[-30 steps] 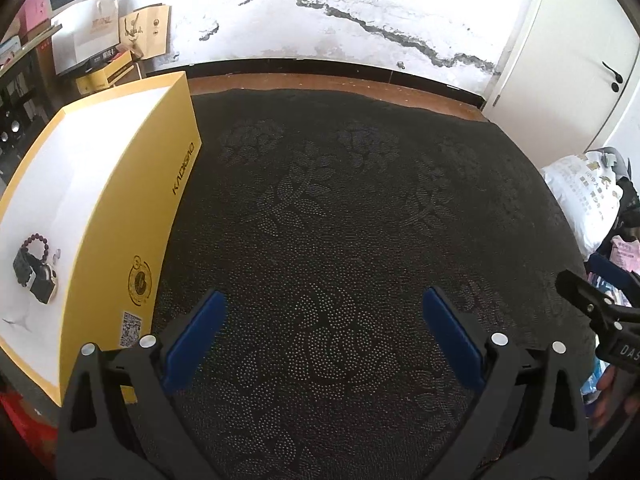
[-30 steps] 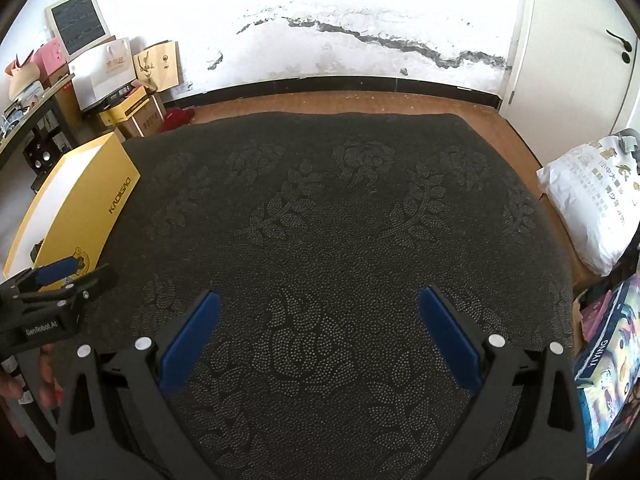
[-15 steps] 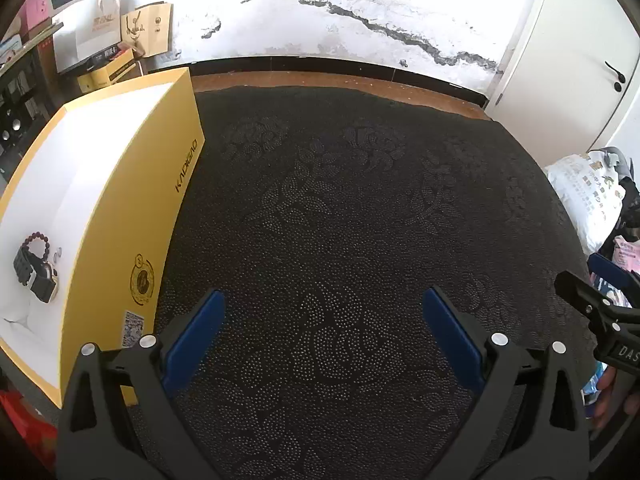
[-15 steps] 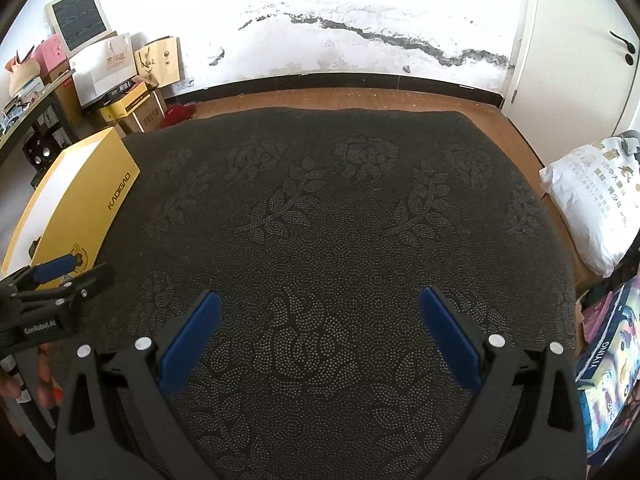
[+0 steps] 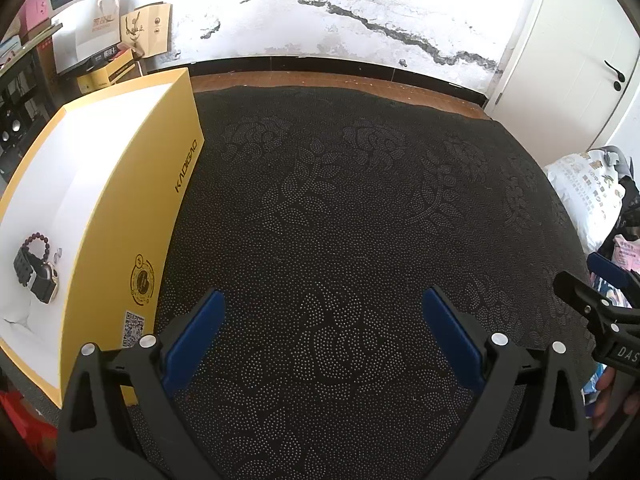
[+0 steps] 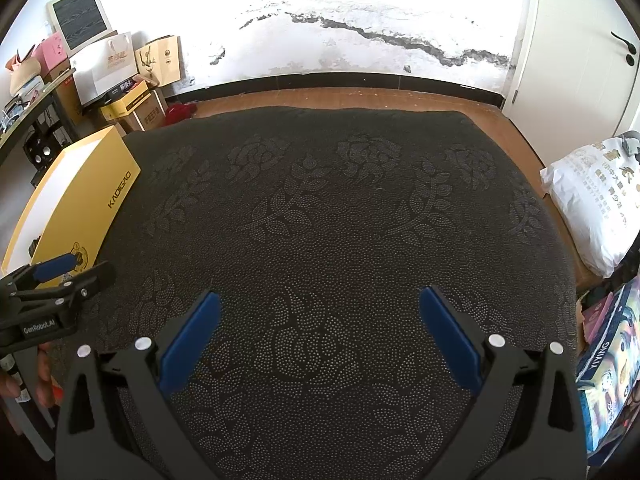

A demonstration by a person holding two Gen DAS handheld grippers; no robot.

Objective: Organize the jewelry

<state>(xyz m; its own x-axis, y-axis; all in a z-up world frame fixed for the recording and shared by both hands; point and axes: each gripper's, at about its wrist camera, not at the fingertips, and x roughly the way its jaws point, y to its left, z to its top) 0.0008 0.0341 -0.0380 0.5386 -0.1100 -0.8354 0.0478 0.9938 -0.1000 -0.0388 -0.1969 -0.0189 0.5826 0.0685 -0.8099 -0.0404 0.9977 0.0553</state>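
A yellow box (image 5: 132,216) with a white inside stands at the left edge of the dark patterned cloth (image 5: 340,220). Inside it lie a black watch (image 5: 38,276), a dark bead bracelet (image 5: 36,242) and a small silver ring (image 5: 58,255). My left gripper (image 5: 320,320) is open and empty above the cloth, right of the box. My right gripper (image 6: 318,320) is open and empty over the cloth's middle. The box also shows in the right wrist view (image 6: 80,208), with the left gripper (image 6: 60,276) in front of it. The right gripper shows at the left wrist view's right edge (image 5: 600,300).
Paper bags and cartons (image 6: 124,76) stand by the back wall at the left. A white sack (image 6: 592,200) lies on the floor to the right, near a white door (image 6: 580,40). Colourful packages (image 6: 608,360) sit at the cloth's right edge.
Both grippers have drifted slightly; the box and cloth sit a little lower in the views. Both stay open and empty.
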